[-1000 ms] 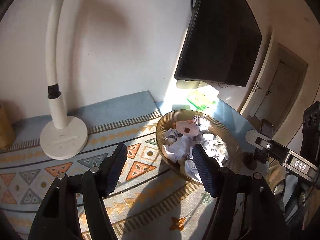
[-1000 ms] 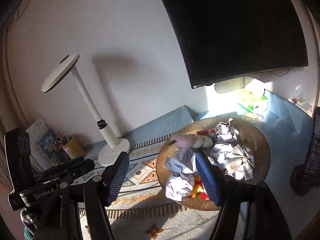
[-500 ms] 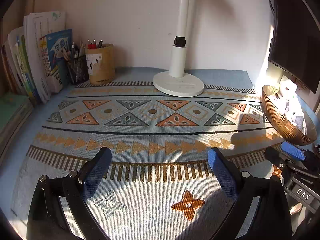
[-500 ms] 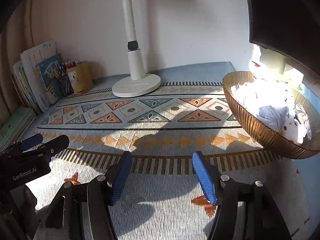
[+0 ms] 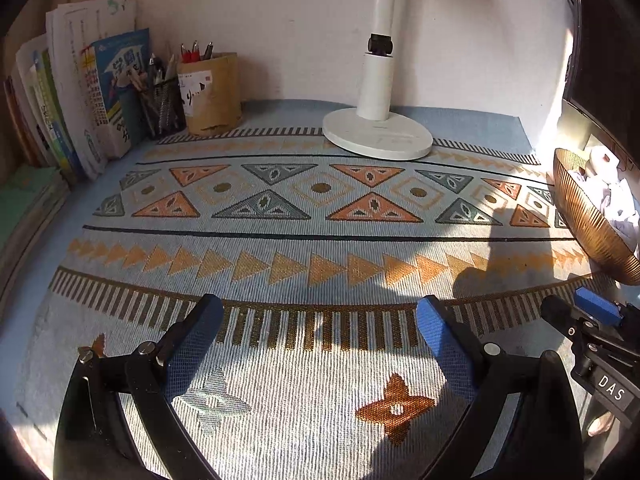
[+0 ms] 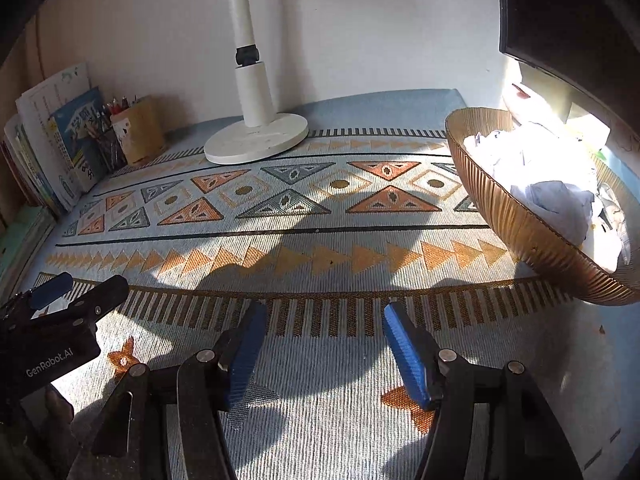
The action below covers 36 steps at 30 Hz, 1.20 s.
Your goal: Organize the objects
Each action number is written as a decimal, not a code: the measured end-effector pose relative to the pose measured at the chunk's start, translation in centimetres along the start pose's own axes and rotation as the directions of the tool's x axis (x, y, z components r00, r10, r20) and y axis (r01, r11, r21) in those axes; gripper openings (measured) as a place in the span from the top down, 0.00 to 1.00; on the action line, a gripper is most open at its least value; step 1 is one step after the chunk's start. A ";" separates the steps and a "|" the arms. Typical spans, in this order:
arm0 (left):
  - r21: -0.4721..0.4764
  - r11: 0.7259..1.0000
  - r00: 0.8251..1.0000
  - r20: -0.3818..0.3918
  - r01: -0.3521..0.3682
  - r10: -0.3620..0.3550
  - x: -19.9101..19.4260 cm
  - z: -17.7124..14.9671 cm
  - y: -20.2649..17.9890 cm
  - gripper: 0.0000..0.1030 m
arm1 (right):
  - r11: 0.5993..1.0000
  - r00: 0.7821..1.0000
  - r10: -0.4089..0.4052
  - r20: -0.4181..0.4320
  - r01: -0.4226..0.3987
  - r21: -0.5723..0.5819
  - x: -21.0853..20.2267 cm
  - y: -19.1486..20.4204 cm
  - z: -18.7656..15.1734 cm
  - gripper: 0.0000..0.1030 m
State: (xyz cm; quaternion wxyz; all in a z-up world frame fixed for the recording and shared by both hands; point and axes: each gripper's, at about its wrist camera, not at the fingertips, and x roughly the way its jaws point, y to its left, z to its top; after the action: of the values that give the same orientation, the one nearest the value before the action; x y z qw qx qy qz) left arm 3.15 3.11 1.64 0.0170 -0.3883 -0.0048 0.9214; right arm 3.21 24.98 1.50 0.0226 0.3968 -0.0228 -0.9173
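The left gripper (image 5: 320,316) has its jaws spread wide over bare patterned mat (image 5: 320,216), nothing between them; the right gripper (image 6: 322,320) has its jaws parted about halfway, also empty. The task's things, crumpled cloths and small toys (image 6: 536,176), lie heaped in the ribbed amber bowl (image 6: 520,224) at the mat's right edge, so sorting looks not yet begun. Farther back stand a white lamp base (image 5: 378,134), a cardboard pen holder (image 5: 210,94) and upright books (image 5: 92,96). Nothing blocks the way to the bowl.
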 end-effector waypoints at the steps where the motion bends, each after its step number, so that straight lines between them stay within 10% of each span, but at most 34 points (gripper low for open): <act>1: 0.000 1.000 1.000 -0.011 0.001 -0.001 0.2 0.0 0.0 0.05 | 1.000 1.000 0.001 -0.004 -0.001 0.000 0.1 0.0 0.0 0.42; 36: -0.010 1.000 0.985 -0.170 -0.020 0.018 3.1 0.1 0.1 0.03 | 1.000 0.998 0.018 -0.059 -0.016 0.027 0.9 -0.5 0.0 0.42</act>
State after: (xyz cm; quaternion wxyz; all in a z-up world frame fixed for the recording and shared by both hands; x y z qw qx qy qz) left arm 0.90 3.12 -0.51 0.0062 -0.4657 -0.0050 0.8849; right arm 2.54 25.42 0.84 0.0258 0.4237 -0.0377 -0.9046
